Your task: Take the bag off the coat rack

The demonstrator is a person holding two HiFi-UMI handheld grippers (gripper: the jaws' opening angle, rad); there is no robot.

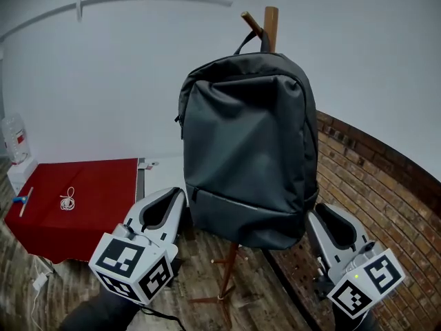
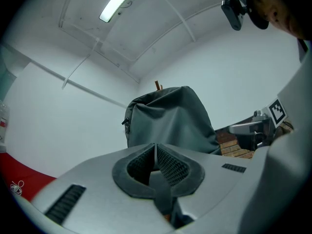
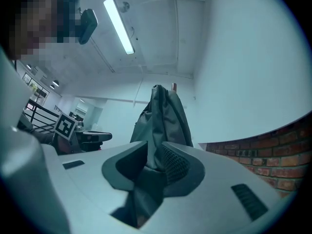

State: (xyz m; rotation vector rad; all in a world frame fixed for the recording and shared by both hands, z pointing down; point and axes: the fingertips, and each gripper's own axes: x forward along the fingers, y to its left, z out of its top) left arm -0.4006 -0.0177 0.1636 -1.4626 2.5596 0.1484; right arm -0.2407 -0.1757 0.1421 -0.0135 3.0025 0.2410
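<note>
Two grippers flanked the bag, which hung by its top loop on the coat rack, not yet lifted. The left gripper sat pinched shut, empty; the right gripper stood slightly parted, holding nothing. Grasping and unhooking were both left to do.

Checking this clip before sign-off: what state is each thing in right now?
coat rack: upright
backpack: hanging by its handle from a rack peg
left gripper: shut, empty
right gripper: jaws slightly apart, gripping nothing
cable: coiled on the red table
</note>
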